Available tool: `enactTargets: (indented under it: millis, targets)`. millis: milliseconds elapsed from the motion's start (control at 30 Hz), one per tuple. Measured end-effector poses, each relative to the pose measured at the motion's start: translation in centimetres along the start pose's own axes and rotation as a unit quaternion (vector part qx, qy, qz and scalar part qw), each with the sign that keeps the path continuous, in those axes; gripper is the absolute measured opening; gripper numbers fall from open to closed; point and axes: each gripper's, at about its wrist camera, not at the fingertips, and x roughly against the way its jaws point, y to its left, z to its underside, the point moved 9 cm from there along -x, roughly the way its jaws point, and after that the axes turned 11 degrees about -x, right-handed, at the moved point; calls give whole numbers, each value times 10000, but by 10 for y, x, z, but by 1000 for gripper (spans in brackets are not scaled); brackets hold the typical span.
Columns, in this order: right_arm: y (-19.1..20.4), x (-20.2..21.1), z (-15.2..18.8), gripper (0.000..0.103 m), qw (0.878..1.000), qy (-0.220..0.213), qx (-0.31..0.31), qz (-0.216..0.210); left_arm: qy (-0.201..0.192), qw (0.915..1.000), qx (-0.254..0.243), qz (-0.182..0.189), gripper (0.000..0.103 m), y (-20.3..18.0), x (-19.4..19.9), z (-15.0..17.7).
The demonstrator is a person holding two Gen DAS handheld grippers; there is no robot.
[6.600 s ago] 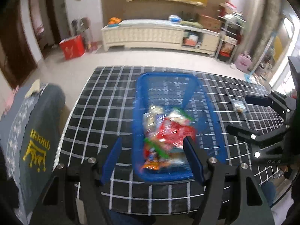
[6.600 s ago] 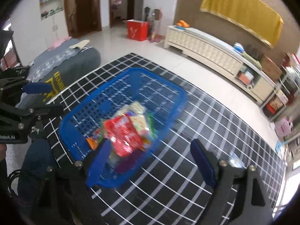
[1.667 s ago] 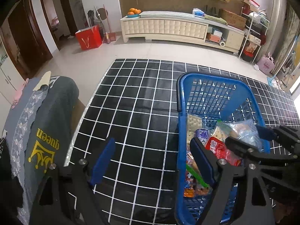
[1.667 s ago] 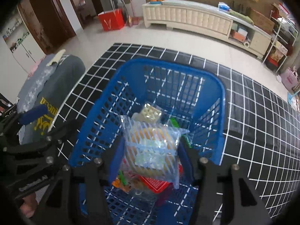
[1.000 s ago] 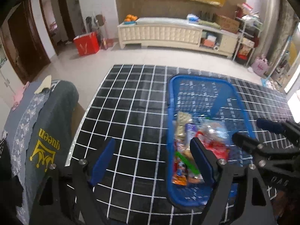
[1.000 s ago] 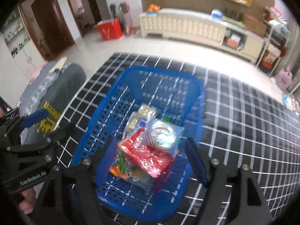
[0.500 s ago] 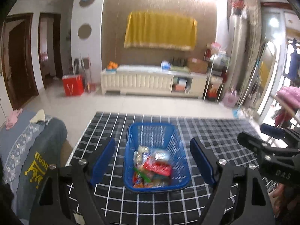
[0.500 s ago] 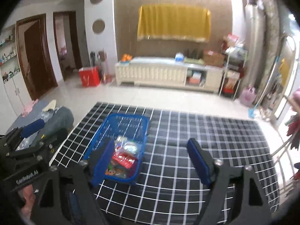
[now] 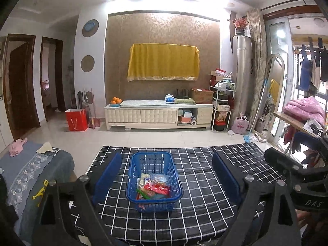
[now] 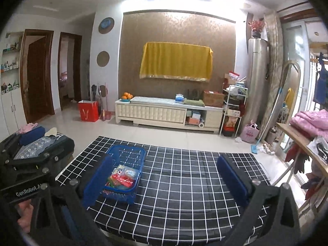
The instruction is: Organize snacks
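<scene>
In your left wrist view, your left tool (image 9: 166,176) gapes wide and empty, its jaws just opened further; the blue basket (image 9: 154,199) of snacks (image 9: 154,188) sits on the checked bench (image 9: 205,201) between its fingers. In your right wrist view, your right tool (image 10: 166,178) likewise just spread wide, empty; the basket (image 10: 131,192) lies behind its left finger.

Across the room you see a white TV cabinet (image 9: 158,113). A yellow cloth (image 9: 163,64) hangs above it, oranges (image 9: 115,100) sit at its left end, and a red bag (image 9: 76,120) stands just left.
</scene>
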Motion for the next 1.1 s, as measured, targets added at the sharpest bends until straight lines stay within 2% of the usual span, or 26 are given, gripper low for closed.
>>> enactTargets:
  millis: [100,200,733,967,1033,1100]
  targets:
    - [-3,10,4,103,9999,-48,-92,-54,23,10000,-68,57,95,-9,8,5]
    - [-9,23,5,103,9993,-254,-258,-61,53,9998,-138,123,95,-15,20,11]
    - [-11,29,17,103,9993,-93,-354,-15,115,9991,-405,-57,95,-22,28,19]
    - [-11,31,20,103,9992,-89,-387,28,38,9993,-360,-43,96,-22,31,20]
    - [-13,31,22,103,9991,-68,-408,45,-63,9994,-330,-111,102,-20,34,19]
    - [-14,32,22,103,9990,-51,-427,69,-61,9998,-169,-87,103,-16,33,19]
